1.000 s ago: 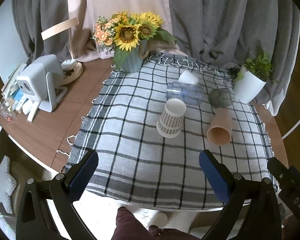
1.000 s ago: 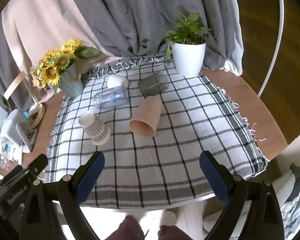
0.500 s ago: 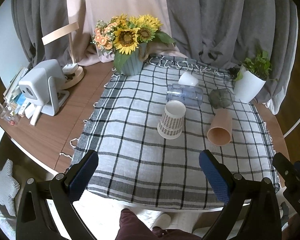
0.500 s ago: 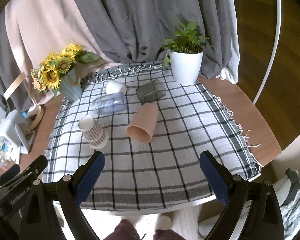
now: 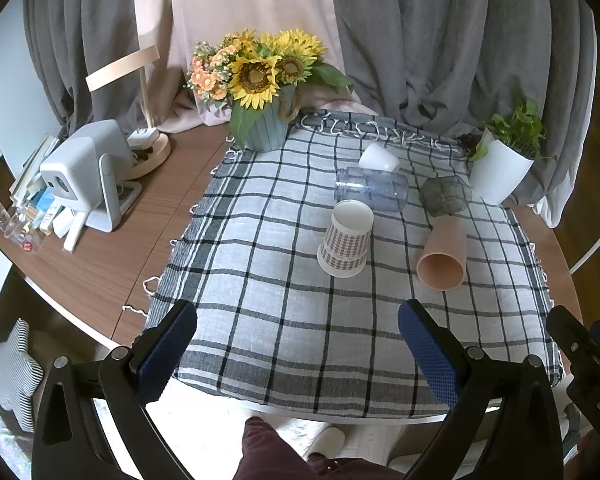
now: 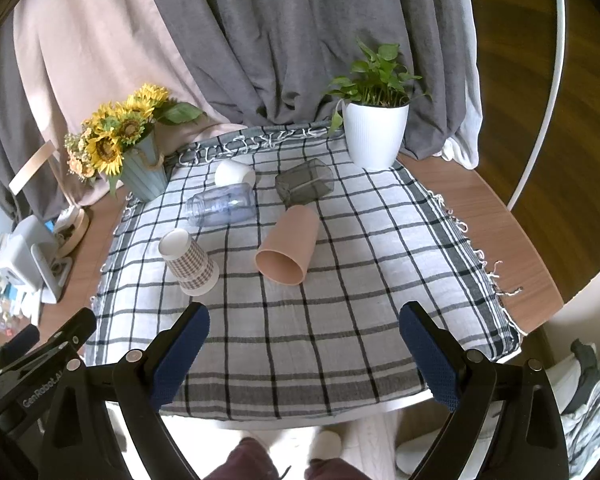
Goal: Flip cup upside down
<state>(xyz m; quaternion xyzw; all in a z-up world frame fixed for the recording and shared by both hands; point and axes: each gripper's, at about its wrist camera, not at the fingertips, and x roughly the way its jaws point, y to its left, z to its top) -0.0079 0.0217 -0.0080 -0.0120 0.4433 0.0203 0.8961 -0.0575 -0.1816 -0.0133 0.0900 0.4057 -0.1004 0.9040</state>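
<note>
Several cups sit on a checked cloth (image 5: 260,280) (image 6: 340,300). A checked paper cup (image 5: 346,238) (image 6: 189,261) stands upside down. A peach cup (image 5: 442,256) (image 6: 288,249), a clear plastic cup (image 5: 374,192) (image 6: 224,205), a dark glass cup (image 5: 446,195) (image 6: 305,182) and a white cup (image 5: 379,157) (image 6: 234,173) lie on their sides. My left gripper (image 5: 300,354) and right gripper (image 6: 306,354) are open and empty, both held back over the table's near edge, well short of the cups.
A sunflower vase (image 5: 266,128) (image 6: 144,172) stands at the cloth's back left, a white plant pot (image 5: 500,174) (image 6: 374,134) at the back right. A projector (image 5: 86,176), lamp base and books sit on the wooden table at left. Curtains hang behind.
Both grippers have pulled back and up a little from the table, so the cups look smaller and farther. No cup has moved. Both jaws stay open.
</note>
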